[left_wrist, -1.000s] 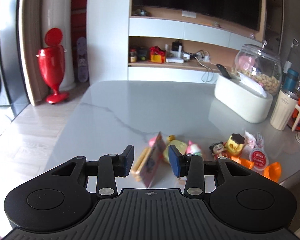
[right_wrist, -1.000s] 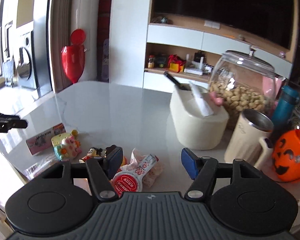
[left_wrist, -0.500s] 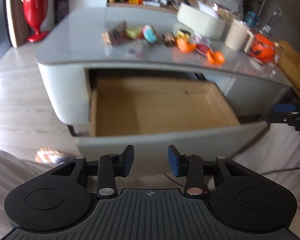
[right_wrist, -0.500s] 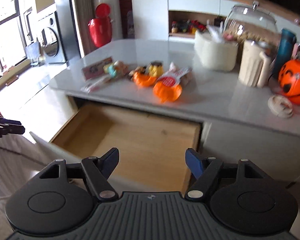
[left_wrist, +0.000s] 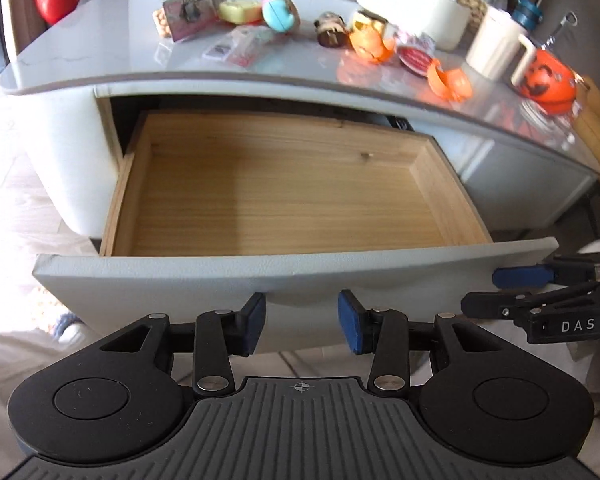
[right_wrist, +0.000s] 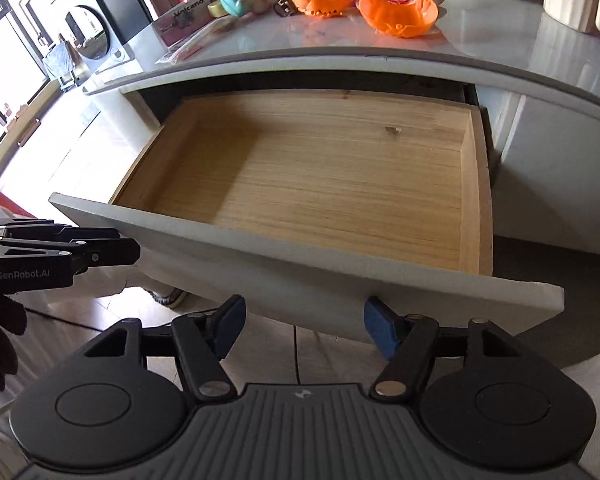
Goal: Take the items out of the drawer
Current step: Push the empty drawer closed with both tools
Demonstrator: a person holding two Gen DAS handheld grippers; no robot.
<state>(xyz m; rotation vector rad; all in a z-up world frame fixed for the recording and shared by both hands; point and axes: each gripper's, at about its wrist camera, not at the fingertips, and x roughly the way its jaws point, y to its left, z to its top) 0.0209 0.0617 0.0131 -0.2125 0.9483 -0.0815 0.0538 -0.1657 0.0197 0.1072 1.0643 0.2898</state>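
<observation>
Pale wood-grain drawer (left_wrist: 283, 184) behind a grey front; glossy grey tabletop (left_wrist: 99, 60); orange pumpkin bucket (left_wrist: 546, 84); blue-padded black tools.

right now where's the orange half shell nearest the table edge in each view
Left wrist: the orange half shell lies upper right on the table, near its front edge, left of the pumpkin bucket.
Right wrist: the same shell sits top centre-right, rim up, a red-labelled packet behind it.
Shared landmark: the knot in the open drawer's wooden floor.

Black fingers (left_wrist: 251, 330), blue pads (left_wrist: 350, 330)
</observation>
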